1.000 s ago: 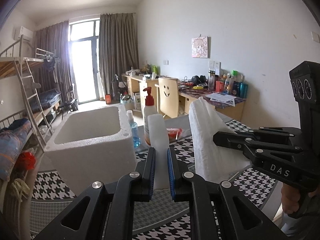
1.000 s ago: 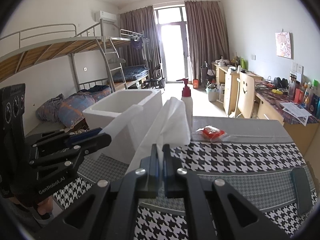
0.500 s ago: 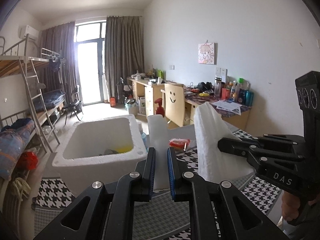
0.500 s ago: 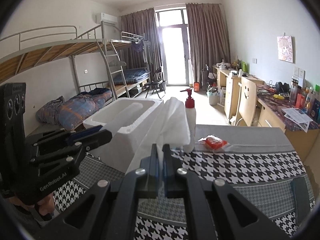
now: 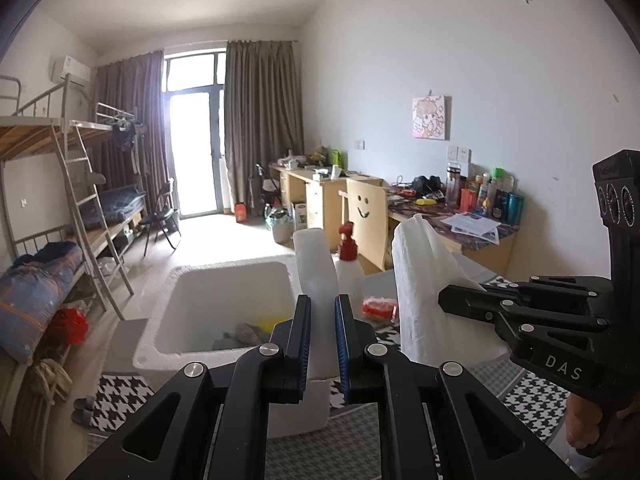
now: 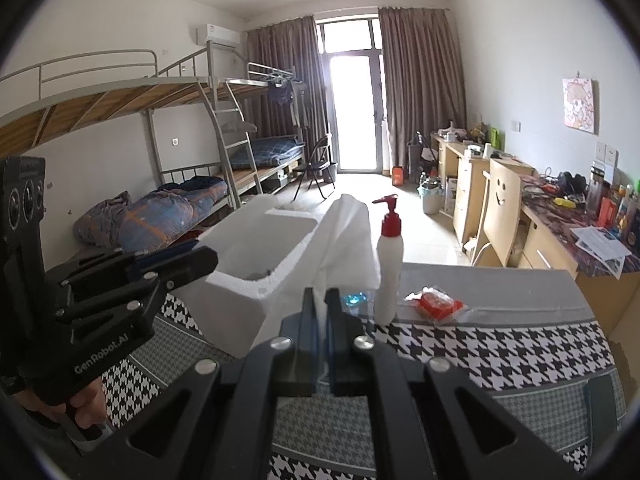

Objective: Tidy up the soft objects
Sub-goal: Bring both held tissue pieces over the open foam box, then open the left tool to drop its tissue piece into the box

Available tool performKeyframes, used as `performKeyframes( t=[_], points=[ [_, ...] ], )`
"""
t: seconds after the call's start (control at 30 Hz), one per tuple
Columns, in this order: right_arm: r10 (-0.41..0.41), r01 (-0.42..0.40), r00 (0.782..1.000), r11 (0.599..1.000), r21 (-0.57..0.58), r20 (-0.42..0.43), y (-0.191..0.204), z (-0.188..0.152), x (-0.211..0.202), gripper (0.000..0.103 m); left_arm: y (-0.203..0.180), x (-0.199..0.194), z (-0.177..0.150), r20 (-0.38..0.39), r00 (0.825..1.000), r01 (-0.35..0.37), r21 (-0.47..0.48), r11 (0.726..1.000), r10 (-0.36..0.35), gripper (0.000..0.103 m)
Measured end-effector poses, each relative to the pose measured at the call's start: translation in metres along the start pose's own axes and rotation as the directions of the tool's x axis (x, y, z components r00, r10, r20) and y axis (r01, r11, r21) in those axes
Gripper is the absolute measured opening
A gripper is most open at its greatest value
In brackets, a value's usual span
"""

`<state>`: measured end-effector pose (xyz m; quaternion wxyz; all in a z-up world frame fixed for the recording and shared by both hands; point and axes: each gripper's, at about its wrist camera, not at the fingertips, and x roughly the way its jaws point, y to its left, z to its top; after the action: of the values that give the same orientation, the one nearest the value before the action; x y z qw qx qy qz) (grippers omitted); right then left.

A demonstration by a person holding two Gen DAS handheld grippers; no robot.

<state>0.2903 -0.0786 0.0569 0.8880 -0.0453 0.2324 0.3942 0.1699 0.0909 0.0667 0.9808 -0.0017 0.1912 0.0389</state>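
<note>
A dormitory room: metal bunk beds (image 6: 168, 128) with a ladder (image 5: 86, 216) face a row of cluttered wooden desks (image 6: 532, 232) opposite, beside a curtained balcony door (image 6: 354, 112).

The left tongs (image 5: 322, 344) are matte black plastic with blue pads inside the fingers, silver screw heads at the joints and "GenRobot.AI" in white on the body. The right tongs (image 6: 321, 334) match, stamped "DAS". Each grip carries three round lenses, or perhaps sensors.

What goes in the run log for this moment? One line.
left tongs: shut on cloth | right tongs: shut on cloth | cloth: held above table | foam box: beside
</note>
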Motion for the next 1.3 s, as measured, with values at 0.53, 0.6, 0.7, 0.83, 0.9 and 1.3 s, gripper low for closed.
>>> performKeyframes(
  t=[0.53, 0.6, 0.7, 0.83, 0.9, 1.3],
  points=[
    [0.065, -0.066, 0.998, 0.998, -0.019, -0.007, 0.017, 0.031, 0.03, 0.006, 0.033, 0.019, 0.013, 0.003, 0.992, -0.125, -0.049, 0.991, 0.125, 0.013],
    [0.062, -0.062, 0.998, 0.998, -0.024, -0.011, 0.021, 0.034, 0.037, 0.006, 0.038, 0.024, 0.012, -0.004, 0.99, -0.138, -0.061, 0.989, 0.138, 0.013],
    [0.069, -0.07, 0.997, 0.997, -0.017, -0.02, 0.023, 0.036, 0.047, 0.006, 0.047, 0.031, 0.011, -0.016, 0.987, -0.16, -0.077, 0.984, 0.16, 0.013],
    [0.075, -0.075, 0.997, 0.997, -0.014, -0.036, 0.024, 0.038, 0.059, 0.006, 0.055, 0.041, 0.01, -0.036, 0.983, -0.183, -0.086, 0.979, 0.18, 0.013],
    [0.075, -0.076, 0.996, 0.997, -0.016, -0.043, 0.024, 0.039, 0.064, 0.006, 0.06, 0.046, 0.01, -0.051, 0.983, -0.181, -0.093, 0.979, 0.177, 0.013],
    [0.046, -0.048, 0.997, 0.999, -0.023, -0.06, 0.025, 0.042, 0.079, 0.006, 0.075, 0.076, 0.006, -0.109, 0.978, -0.188, -0.121, 0.975, 0.175, 0.019]
  ],
)
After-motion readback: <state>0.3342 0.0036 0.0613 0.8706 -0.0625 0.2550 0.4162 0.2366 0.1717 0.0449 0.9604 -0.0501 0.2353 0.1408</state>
